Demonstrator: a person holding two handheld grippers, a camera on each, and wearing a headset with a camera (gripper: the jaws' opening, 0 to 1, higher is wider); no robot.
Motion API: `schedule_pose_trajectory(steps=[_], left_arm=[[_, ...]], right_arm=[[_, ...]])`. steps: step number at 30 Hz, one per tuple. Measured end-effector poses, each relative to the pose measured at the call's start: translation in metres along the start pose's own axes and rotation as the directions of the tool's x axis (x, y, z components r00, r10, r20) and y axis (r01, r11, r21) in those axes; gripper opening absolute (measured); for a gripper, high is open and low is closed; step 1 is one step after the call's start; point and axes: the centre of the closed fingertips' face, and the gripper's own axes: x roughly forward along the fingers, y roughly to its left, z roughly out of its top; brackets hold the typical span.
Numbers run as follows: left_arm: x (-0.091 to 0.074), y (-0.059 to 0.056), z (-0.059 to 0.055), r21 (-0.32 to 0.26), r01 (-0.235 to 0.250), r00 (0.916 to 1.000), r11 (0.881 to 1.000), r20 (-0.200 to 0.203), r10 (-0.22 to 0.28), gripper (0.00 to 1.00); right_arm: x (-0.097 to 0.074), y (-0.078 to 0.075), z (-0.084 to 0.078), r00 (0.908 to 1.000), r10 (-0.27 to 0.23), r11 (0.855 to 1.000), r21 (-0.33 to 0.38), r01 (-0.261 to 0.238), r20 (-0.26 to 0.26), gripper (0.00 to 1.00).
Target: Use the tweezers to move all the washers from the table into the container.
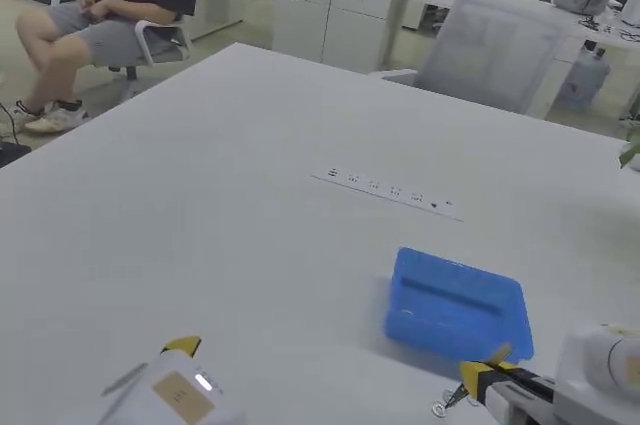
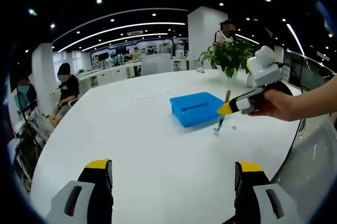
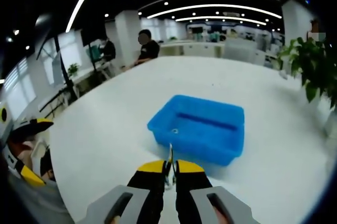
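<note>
right gripper (image 3: 170,167) clamps thin metal tweezers (image 3: 170,153) | left gripper (image 2: 172,165) gapes empty | smooth white table (image 1: 200,195), office | rectangular blue plastic container (image 3: 202,129)

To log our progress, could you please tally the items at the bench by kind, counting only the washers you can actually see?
Container: 1
Tweezers: 1
Grippers: 2, left gripper and right gripper
Washers: 3 that I can make out, one inside the container, two on the table near the tweezers' tip
Total: 7
</note>
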Motion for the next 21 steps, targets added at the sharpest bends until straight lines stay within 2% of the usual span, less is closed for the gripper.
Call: schedule_pose_trajectory(steps=[4, 9, 12, 21], left_arm=[[0.0004, -0.0002, -0.0008, 0.002, 0.001, 1.0, 1.0, -0.006, -0.001, 0.99], [0.0008, -0.0005, -0.0013, 0.005, 0.001, 1.0, 1.0, -0.01, -0.001, 0.99], [0.0007, -0.0005, -0.0007, 0.003, 0.002, 1.0, 1.0, -0.006, -0.002, 0.99], [0.0001, 0.0001, -0.0002, 0.003, 0.0, 1.0, 1.0, -0.002, 0.0, 0.98]], right_arm=[[0.0024, -0.0018, 0.0002, 1.0, 0.001, 0.999, 0.033, -0.001, 0.0, 0.03], [0.0044, -0.0058, -0.0005, 0.9999, -0.015, 1.0, 0.023, 0.015, 0.0, 0.03], [0.0036, -0.0069, 0.0002, 0.9998, -0.019, 0.999, 0.044, 0.018, 0.007, 0.03], [0.0052, -0.0056, -0.0005, 0.9997, -0.016, 0.996, 0.09, 0.015, 0.017, 0.03]])
